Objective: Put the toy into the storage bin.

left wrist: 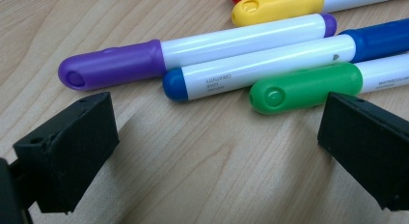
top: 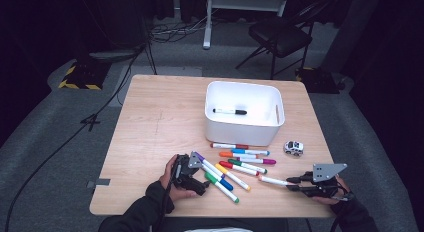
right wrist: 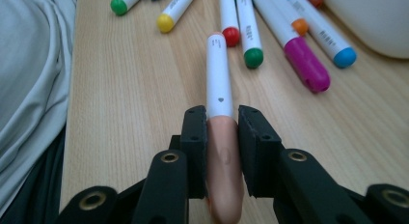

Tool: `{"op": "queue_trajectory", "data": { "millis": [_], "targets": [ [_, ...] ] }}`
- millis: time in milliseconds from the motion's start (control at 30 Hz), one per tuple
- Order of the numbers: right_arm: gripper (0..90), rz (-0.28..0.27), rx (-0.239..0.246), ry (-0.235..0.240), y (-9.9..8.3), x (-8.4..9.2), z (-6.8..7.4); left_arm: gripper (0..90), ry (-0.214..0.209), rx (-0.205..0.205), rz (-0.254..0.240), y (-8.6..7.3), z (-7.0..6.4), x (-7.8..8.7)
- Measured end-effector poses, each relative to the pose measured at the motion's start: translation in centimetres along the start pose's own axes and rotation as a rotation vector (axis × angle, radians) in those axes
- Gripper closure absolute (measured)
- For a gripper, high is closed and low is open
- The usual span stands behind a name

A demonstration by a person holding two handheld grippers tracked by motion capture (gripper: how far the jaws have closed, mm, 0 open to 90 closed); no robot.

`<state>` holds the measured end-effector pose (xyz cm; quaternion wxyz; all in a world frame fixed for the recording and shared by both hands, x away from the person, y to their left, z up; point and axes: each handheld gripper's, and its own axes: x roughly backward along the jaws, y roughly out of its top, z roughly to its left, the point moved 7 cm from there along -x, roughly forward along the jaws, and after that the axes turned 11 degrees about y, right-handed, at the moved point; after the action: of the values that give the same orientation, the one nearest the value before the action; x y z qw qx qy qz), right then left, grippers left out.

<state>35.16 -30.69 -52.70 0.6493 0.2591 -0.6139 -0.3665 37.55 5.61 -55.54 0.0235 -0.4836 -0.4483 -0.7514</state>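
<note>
While the left gripper (left wrist: 217,151) sits low over the wooden table (top: 150,122), jaws spread wide and holding nothing, a purple marker (left wrist: 193,52), a blue marker (left wrist: 270,64) and a green marker (left wrist: 308,86) lie just ahead. At the near right, the right gripper (right wrist: 223,132) is clamped on a peach-capped marker (right wrist: 222,137). Beyond stands a white bin (top: 244,89) with a black marker (top: 229,111) inside.

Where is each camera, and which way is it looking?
High view: above the person's side, looking forward and down at the table, bin and pens; both hands and tongs show, left tongs, right tongs.
Left gripper view: on the left tongs, low over the table, facing the purple pen; its open jaws show.
Right gripper view: on the right tongs, looking along the peach pen they clamp; a grey shirt shows.
Shared: the purple pen in the high and left views.
</note>
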Motion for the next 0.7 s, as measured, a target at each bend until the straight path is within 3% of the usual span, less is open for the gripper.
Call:
{"op": "queue_trajectory", "data": {
  "millis": [333, 533, 700],
  "targets": [
    [74.1, -0.095, 0.044, -0.053, 2.6, 2.1, -0.3, 0.7, 0.0, 0.001, -0.001, 0.0, 0.0, 0.0],
    [74.1, -0.159, 0.066, -0.097, 4.9, 3.8, -0.7, 0.7, 0.0, 0.002, -0.001, 0.0, 0.0, 0.0],
    [74.1, -0.179, 0.091, -0.131, 7.0, 4.7, -1.4, 0.7, 0.0, 0.002, -0.002, 0.0, 0.0, 0.0]
  ]
}}
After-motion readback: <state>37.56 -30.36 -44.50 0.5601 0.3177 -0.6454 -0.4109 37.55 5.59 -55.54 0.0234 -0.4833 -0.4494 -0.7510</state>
